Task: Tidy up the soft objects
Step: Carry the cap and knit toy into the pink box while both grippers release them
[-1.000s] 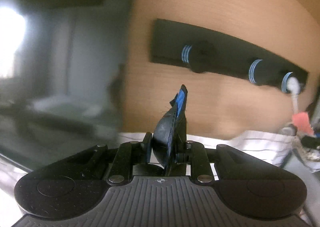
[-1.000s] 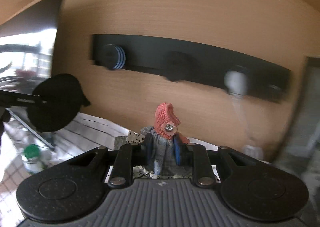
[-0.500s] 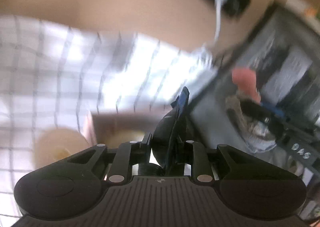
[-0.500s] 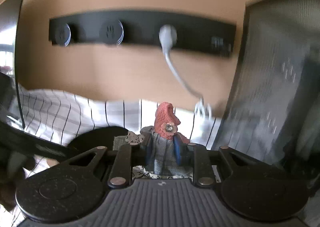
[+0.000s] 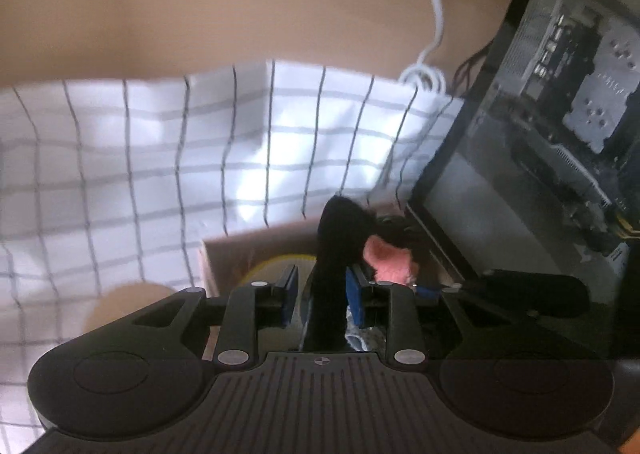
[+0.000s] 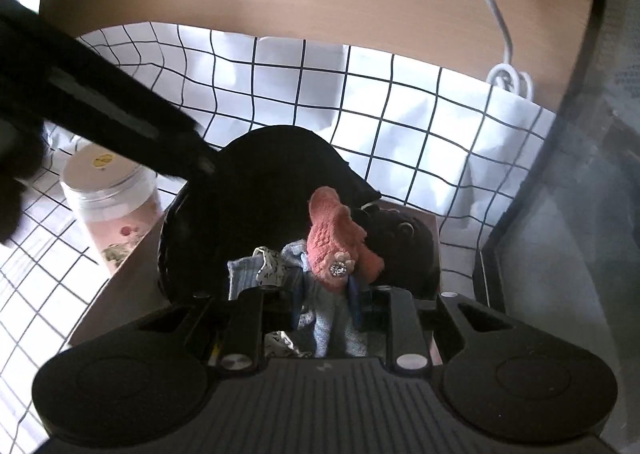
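Black soft piece (image 5: 340, 230) stands upright between the blue pads of the left gripper (image 5: 322, 286), a limp, matte shape with a rounded top. These tongs have just been opening: the left pad stands clear of the fabric, so the piece is released though it is between the jaws. It hangs over the cardboard box (image 5: 248, 250).

To its right, the right gripper (image 6: 326, 294) is clenched on a grey-blue cloth (image 6: 332, 326). A pink knitted piece (image 6: 332, 238) sits on top of the cloth, with a small sparkling flower stud on its near face. A scrap of white patterned fabric shows at the cloth's left edge. This bundle is also over the box, near its middle.

On the left, a clear jar (image 6: 108, 206) with a pale lid and pinkish contents stands on the white checked cloth (image 6: 400, 114), just beside the box's left wall. The open box holds something yellow (image 5: 276, 264) at its left side and a dark rounded soft thing (image 6: 404, 250) at its far right. On the far right a computer case (image 5: 560, 114) stands close to the box. A white cable (image 5: 436, 14) hangs down the wooden wall behind.
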Action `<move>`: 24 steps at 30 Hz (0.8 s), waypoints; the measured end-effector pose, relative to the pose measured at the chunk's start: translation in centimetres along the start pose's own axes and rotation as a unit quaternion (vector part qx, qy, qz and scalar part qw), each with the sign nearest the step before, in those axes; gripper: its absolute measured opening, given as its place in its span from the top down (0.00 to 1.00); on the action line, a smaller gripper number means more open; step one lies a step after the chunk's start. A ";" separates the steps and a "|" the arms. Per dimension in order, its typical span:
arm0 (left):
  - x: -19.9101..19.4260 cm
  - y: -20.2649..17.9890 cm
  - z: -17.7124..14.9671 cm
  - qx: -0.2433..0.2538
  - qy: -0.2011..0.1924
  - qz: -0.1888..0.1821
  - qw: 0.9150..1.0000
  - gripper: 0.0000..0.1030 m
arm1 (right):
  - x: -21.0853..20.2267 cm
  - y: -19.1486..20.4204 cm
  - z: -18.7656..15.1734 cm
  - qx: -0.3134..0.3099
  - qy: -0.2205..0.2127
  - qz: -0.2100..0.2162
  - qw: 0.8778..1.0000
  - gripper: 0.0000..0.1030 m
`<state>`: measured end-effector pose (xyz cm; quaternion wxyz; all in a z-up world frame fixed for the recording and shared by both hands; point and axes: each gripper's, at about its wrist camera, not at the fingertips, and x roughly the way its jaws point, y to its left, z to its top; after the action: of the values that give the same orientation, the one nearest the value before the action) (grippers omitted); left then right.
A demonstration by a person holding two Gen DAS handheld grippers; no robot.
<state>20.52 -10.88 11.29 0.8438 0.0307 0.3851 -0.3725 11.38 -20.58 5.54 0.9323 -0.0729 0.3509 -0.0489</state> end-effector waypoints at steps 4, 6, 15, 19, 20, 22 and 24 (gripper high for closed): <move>-1.2 0.0 0.4 -0.002 -0.015 -0.008 1.000 0.78 | 0.9 -0.1 0.5 0.011 0.018 0.005 1.000 0.78; -0.9 -0.1 0.2 0.000 -0.002 -0.010 1.000 0.79 | 0.5 0.1 0.4 0.009 0.025 0.011 1.000 0.78; 1.5 -0.1 -0.8 0.019 0.022 0.028 0.999 0.80 | -4.0 -0.8 -0.4 0.044 -0.012 0.018 0.999 0.42; 2.5 -0.2 -1.5 0.028 0.049 0.010 0.998 0.81 | -4.0 -0.5 0.4 0.038 -0.013 0.000 0.999 0.42; 2.6 -0.1 -1.6 0.029 0.050 0.003 0.998 0.81 | -3.5 -0.2 0.4 0.035 -0.006 0.000 0.999 0.42; 2.0 0.4 -1.5 0.016 0.042 -0.006 0.999 0.81 | -2.1 0.2 0.3 0.029 0.014 0.005 0.999 0.43; 1.0 0.8 -1.3 0.009 0.031 -0.011 0.999 0.80 | -0.8 0.5 0.1 0.028 0.032 0.002 0.999 0.43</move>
<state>20.67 -10.46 9.53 0.8268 0.0453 0.4084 -0.3841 10.91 -19.94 6.04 0.9225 -0.0441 0.3790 -0.0589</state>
